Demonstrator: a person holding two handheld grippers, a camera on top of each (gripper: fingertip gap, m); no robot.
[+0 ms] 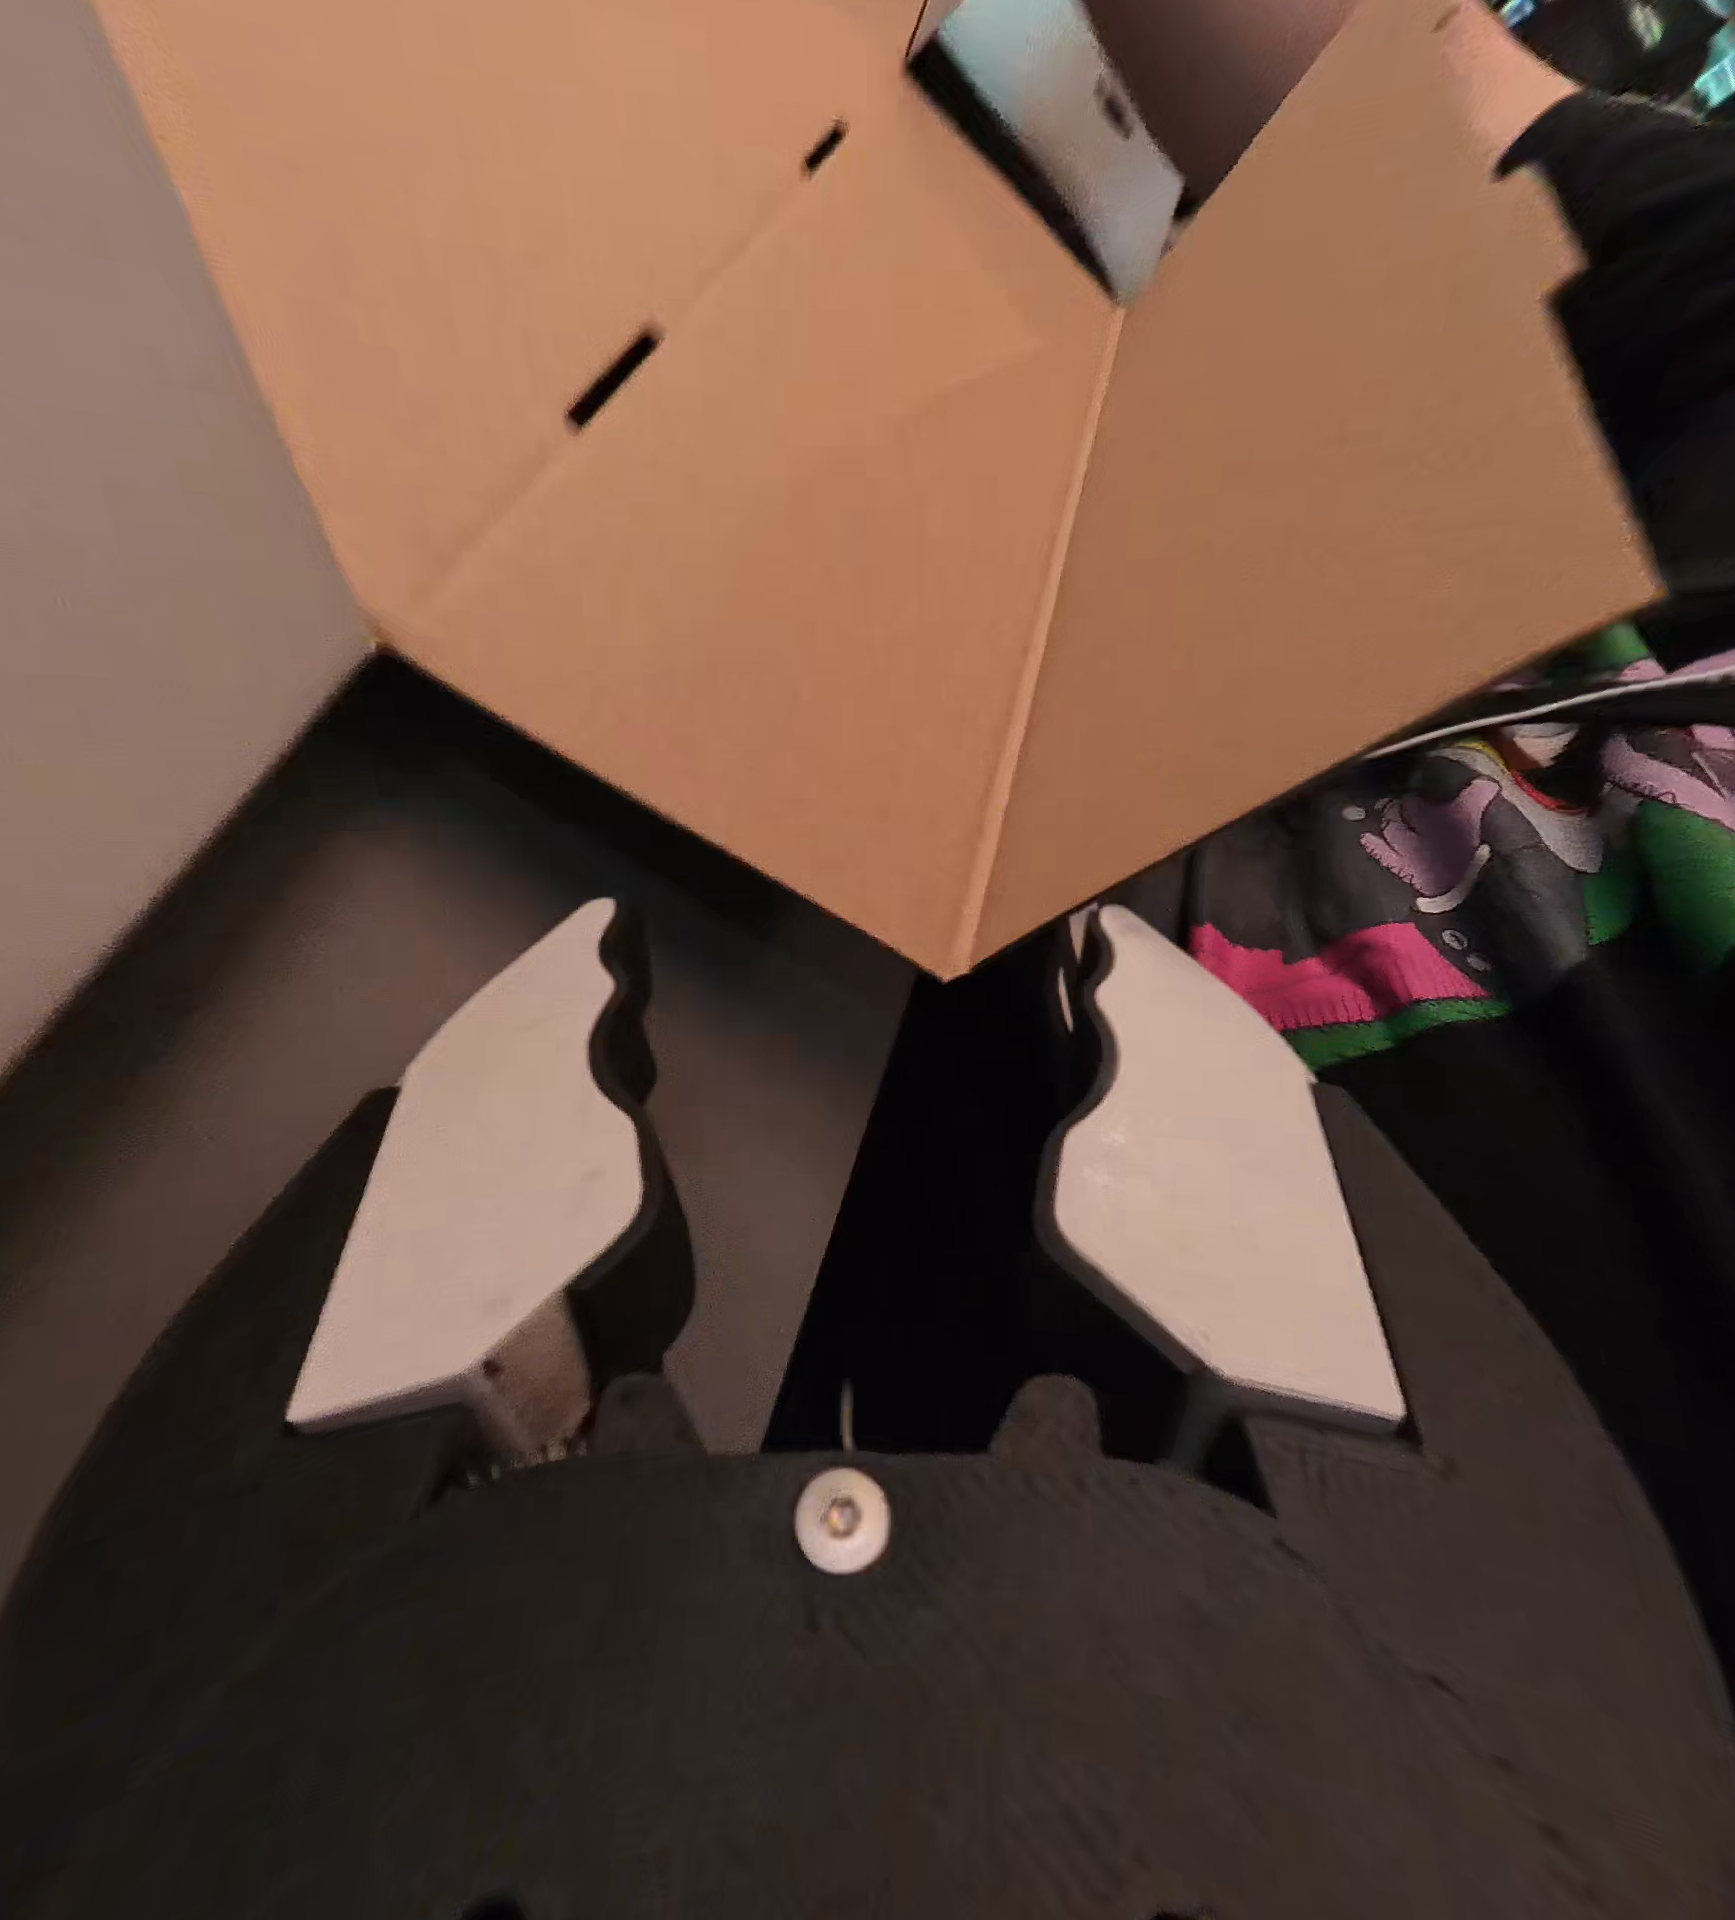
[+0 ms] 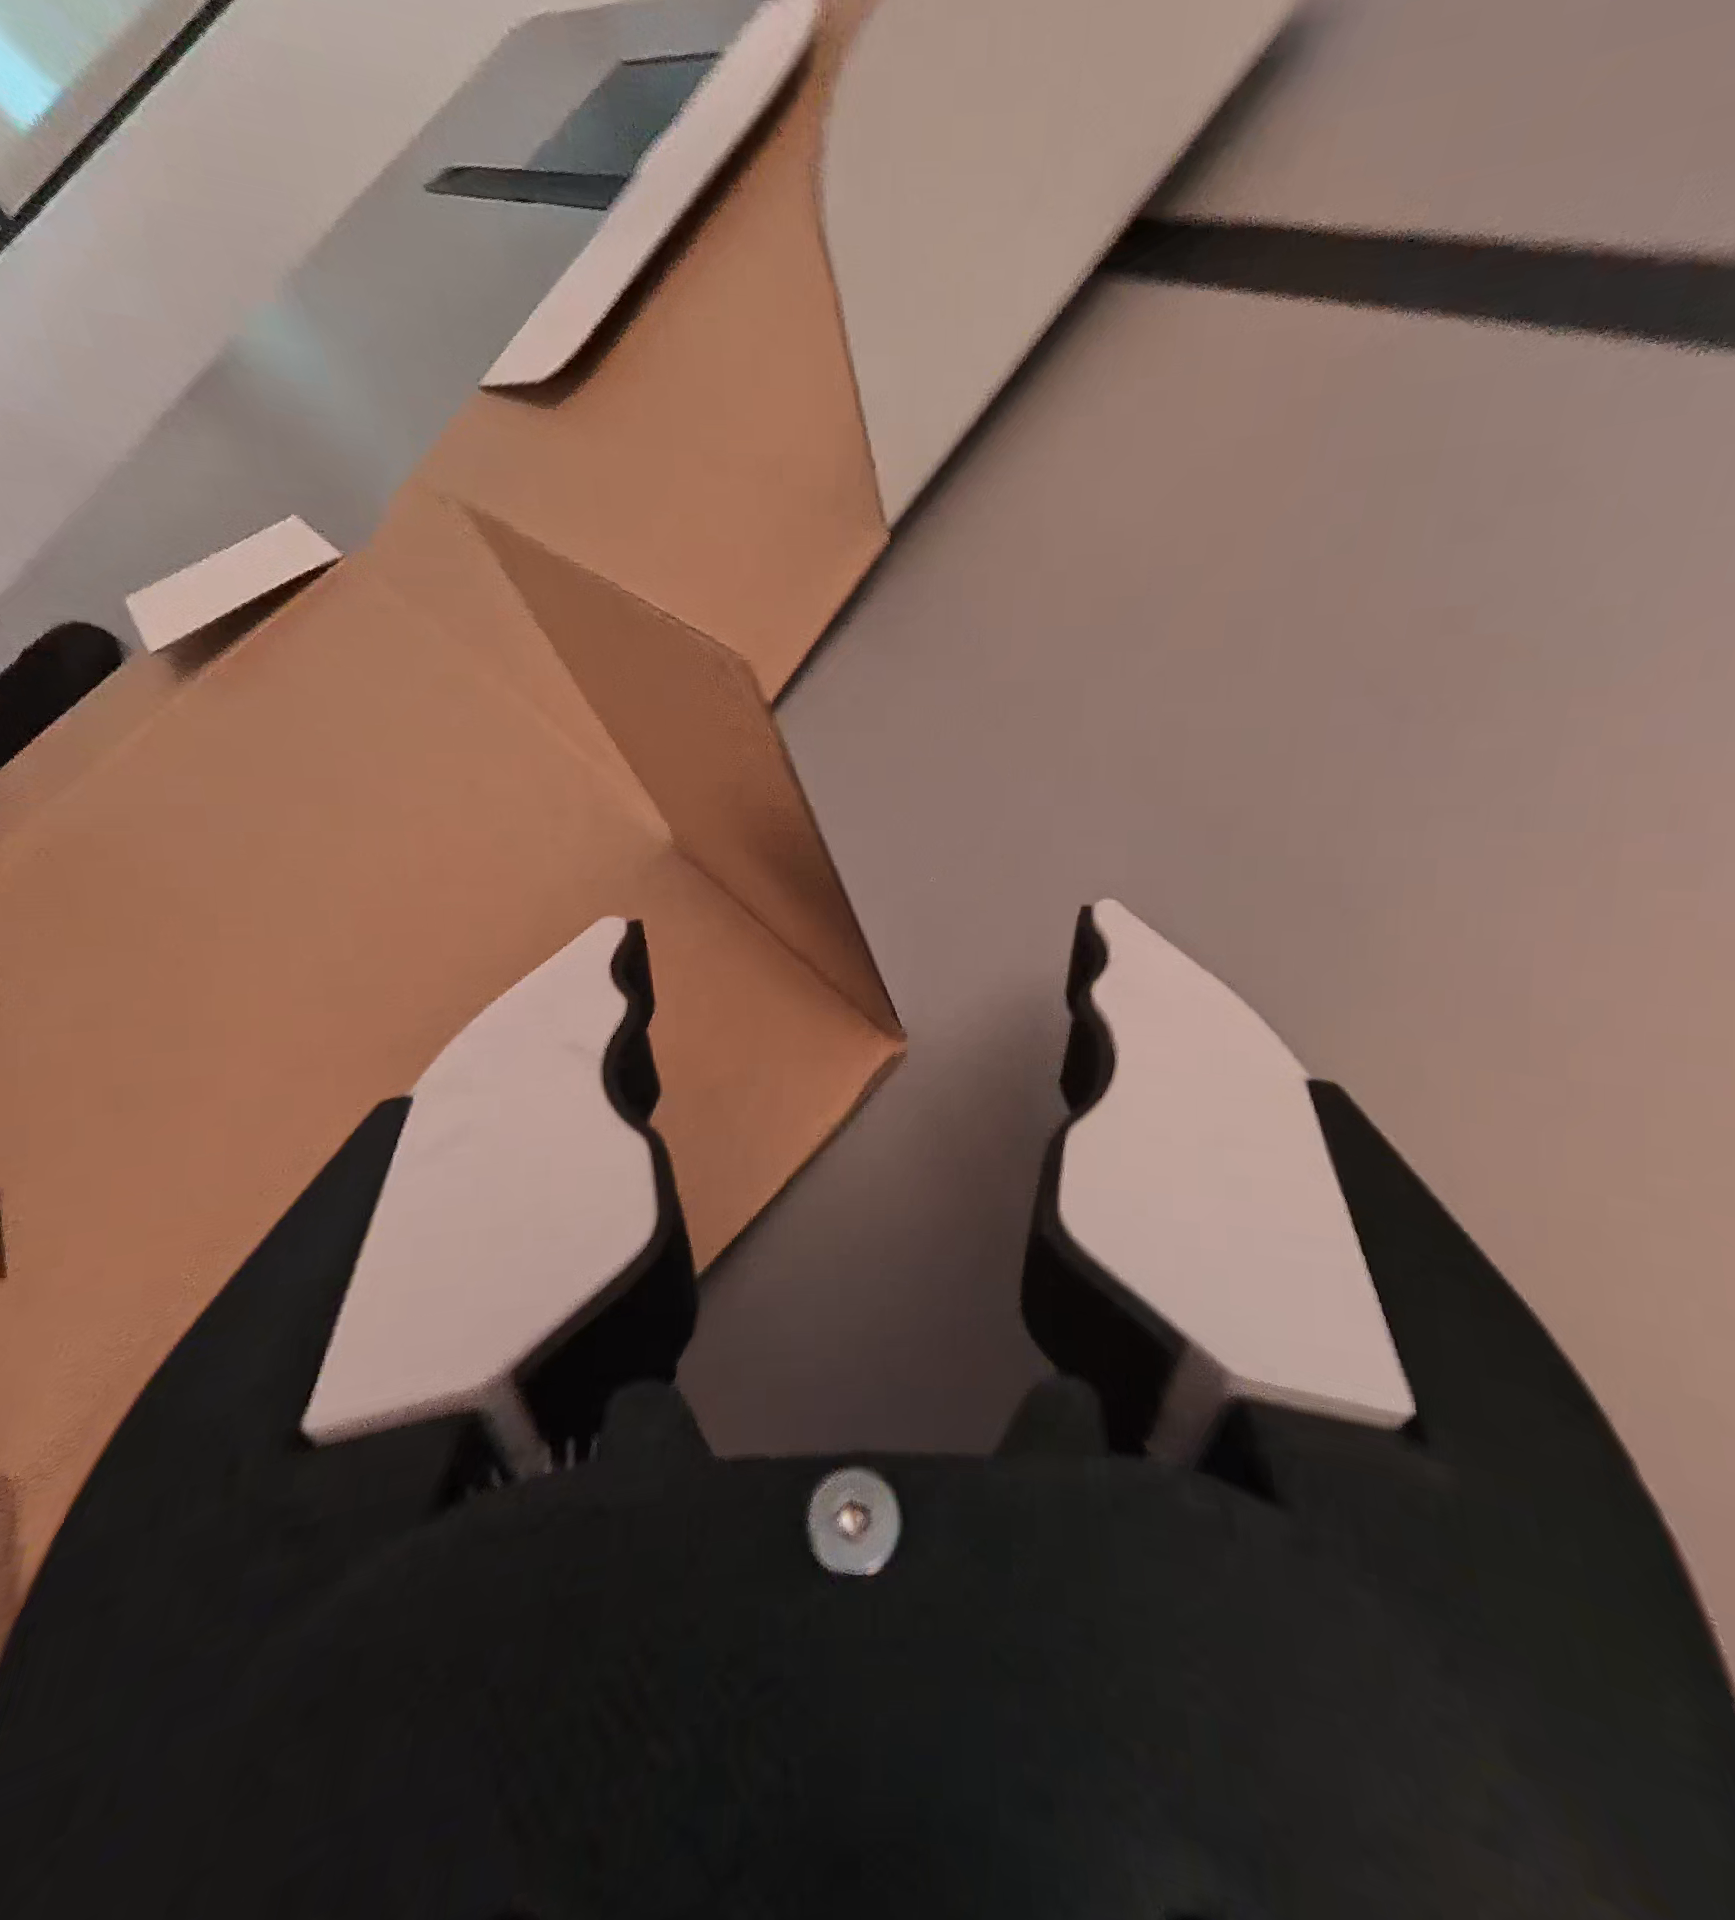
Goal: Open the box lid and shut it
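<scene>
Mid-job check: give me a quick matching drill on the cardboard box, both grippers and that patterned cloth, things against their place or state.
Things:
1. cardboard box
2. left gripper
3. right gripper
4. patterned cloth

Place or state:
A. open, box corner just ahead of its tips
B. lid flaps up
C. lies right of the box
D. open, box corner between its fingers

Pairs: 1-B, 2-A, 3-D, 4-C

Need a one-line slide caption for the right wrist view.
Open right hand-held gripper poised at a corner of the cardboard box, lid flaps raised.
</scene>
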